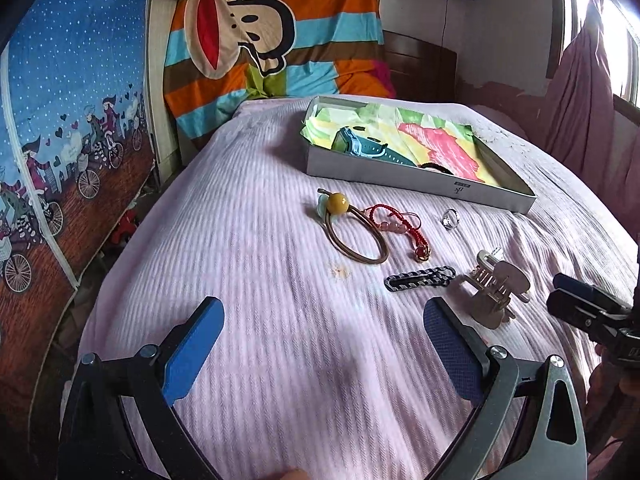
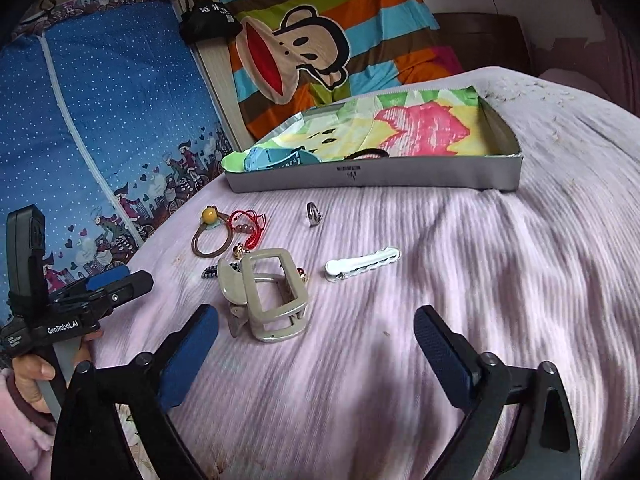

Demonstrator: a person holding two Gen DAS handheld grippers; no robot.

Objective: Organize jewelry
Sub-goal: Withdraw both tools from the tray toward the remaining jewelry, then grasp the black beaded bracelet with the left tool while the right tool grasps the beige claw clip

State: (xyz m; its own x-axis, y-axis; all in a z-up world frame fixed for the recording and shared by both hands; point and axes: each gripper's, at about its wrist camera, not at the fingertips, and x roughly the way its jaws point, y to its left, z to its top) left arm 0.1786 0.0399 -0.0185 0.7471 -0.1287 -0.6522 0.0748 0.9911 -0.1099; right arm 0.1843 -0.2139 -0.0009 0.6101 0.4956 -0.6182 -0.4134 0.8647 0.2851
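Observation:
Jewelry lies on a pink bedspread: a brown hair tie with a yellow bead [image 1: 352,232] [image 2: 208,236], a red cord bracelet [image 1: 396,224] [image 2: 250,224], a silver ring [image 1: 450,218] [image 2: 314,214], a dark braided clip [image 1: 420,278], a beige claw clip [image 1: 498,288] [image 2: 266,294] and a white clip [image 2: 362,268]. A grey box [image 1: 400,178] [image 2: 400,176] holds a blue watch [image 1: 360,144] [image 2: 276,158] and a black hair tie. My left gripper [image 1: 324,344] is open and empty, short of the dark clip. My right gripper [image 2: 316,344] is open and empty, just before the claw clip.
A blue patterned panel [image 1: 72,152] stands along the left of the bed. A striped monkey-print blanket [image 1: 272,40] hangs at the head. A pink curtain [image 1: 588,100] and a window are at the right. The box is lined with colourful cloth [image 2: 420,128].

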